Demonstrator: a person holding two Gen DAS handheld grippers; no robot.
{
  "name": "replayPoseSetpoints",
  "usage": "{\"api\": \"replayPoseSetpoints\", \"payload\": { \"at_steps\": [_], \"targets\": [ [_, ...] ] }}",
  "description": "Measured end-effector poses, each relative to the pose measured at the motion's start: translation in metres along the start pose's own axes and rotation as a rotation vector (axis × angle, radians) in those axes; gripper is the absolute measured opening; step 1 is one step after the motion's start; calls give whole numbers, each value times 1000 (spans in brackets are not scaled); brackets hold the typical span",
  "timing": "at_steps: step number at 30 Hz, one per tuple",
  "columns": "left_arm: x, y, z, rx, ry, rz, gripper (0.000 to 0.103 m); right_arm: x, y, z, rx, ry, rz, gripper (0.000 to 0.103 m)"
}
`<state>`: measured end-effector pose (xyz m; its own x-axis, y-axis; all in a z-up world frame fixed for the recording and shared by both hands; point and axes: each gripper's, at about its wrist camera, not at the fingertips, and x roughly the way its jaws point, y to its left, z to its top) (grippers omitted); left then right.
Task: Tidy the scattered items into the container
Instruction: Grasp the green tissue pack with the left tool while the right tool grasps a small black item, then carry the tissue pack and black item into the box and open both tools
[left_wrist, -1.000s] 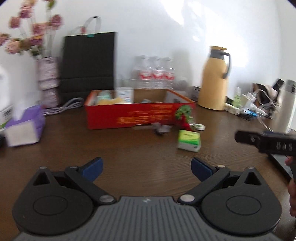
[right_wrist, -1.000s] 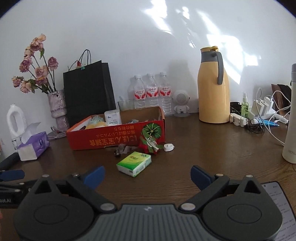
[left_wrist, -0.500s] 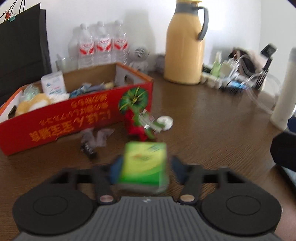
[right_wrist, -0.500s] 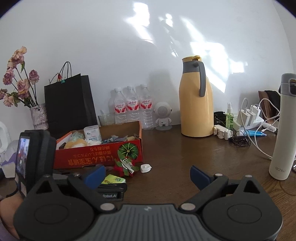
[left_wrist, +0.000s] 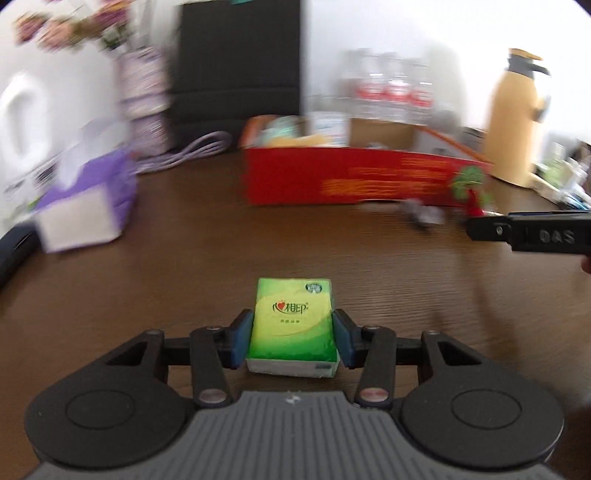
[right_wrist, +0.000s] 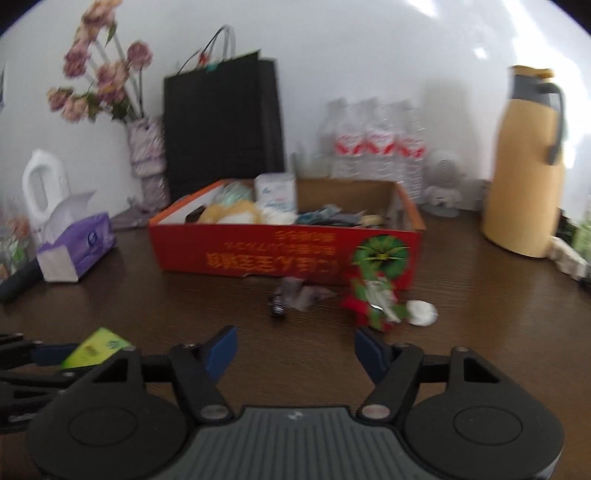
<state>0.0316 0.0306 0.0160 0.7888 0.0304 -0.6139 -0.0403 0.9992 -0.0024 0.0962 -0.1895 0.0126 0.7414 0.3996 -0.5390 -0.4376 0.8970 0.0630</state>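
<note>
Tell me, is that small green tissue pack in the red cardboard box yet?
Out. The small green tissue pack sits clamped in the left gripper, short of the red cardboard box.

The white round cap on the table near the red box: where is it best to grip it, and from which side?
Grip the white round cap across its rim, coming from above with the open right gripper. It lies flat and low, and the red-green ornament seems to touch its left side.

Both wrist views look low across the counter (left_wrist: 184, 266) toward the wall; each frames the red box (left_wrist: 354, 177) (right_wrist: 284, 236) ahead, the right view nearer it.
</note>
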Motion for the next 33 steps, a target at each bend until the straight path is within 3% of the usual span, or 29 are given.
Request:
{"api": "replayPoseSetpoints", "payload": {
  "at_steps": [2,5,7,9,12,13,15,21,25,28,33],
  "targets": [
    [0,10,2,-22,-7,13,53,26,7,11,-20,23,11,55],
    [0,13,6,-13,-22,-1,81,55,16,23,-50,57,-16,41],
    [0,12,8,10,-32,-13,82,67,19,27,-65,64,-23,34],
    [5,13,11,8,-25,-19,79,76,20,27,-67,96,-35,21],
    [17,13,15,-14,7,-22,72,80,19,23,-59,115,-22,18],
    [19,12,15,-18,17,-24,68,80,19,22,-62,111,-23,16],
    [17,10,14,-14,15,-21,47,80,19,21,-64,113,-20,9],
    [-6,1,3,-58,-6,-58,46,41,32,-1,-97,133,29,9],
    [-29,-27,-8,-11,-18,-88,46,-9,37,-34,-69,100,54,9],
    [-53,-50,-14,36,-97,-118,46,-47,34,-49,-37,33,26,9],
    [-86,-73,-14,52,-267,-154,46,-105,17,-62,50,-164,-27,9]
  ]
}}
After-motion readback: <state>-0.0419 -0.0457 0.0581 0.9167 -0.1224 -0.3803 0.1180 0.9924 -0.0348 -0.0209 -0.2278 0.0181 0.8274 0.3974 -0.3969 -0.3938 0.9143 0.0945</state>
